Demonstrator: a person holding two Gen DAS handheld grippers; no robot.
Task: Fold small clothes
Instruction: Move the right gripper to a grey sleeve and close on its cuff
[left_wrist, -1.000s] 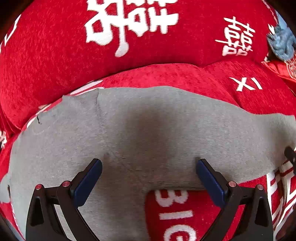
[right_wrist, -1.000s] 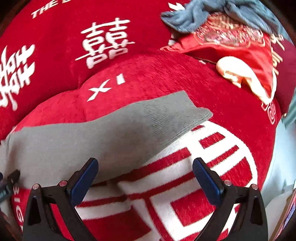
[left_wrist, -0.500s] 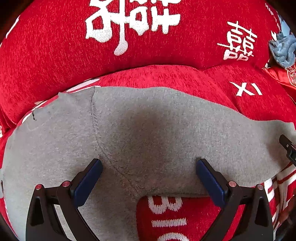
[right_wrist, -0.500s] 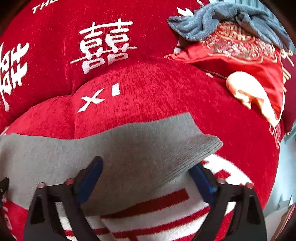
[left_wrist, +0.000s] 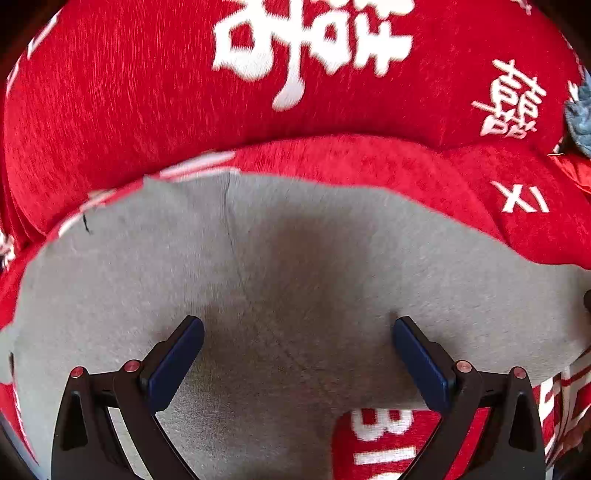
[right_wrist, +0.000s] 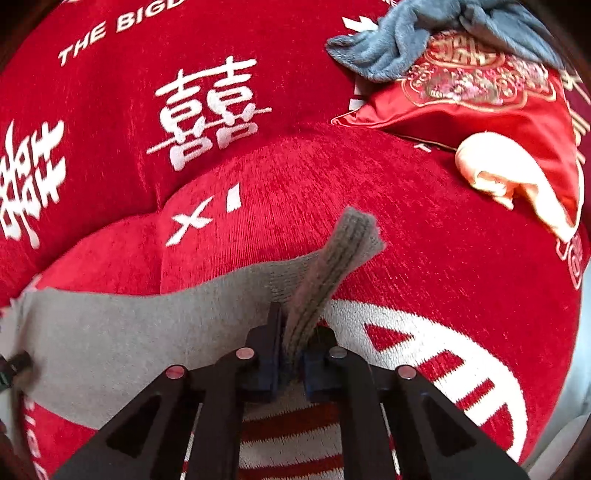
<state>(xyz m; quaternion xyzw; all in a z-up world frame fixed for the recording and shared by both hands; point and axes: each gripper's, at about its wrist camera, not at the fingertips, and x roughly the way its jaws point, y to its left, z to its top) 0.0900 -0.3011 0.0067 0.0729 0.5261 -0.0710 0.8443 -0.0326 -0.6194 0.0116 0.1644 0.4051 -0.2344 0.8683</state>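
A grey sock lies flat across a red cushion with white lettering. My left gripper hangs open just above the sock's middle, its blue pads wide apart and nothing pinched between them. In the right wrist view the sock stretches to the left, and its ribbed cuff stands up, bunched. My right gripper is closing, with the cuff squeezed between its pads.
A blue-grey cloth lies on a red embroidered satin cushion at the back right, with a peach fabric piece beside it. The red backrest rises behind the sock. The cushion's edge drops off at the right.
The right gripper moved forward over the sock's cuff and went from wide open to pinching it, so the flat cuff now stands bunched up. The left gripper drifted slightly over the sock, still open.
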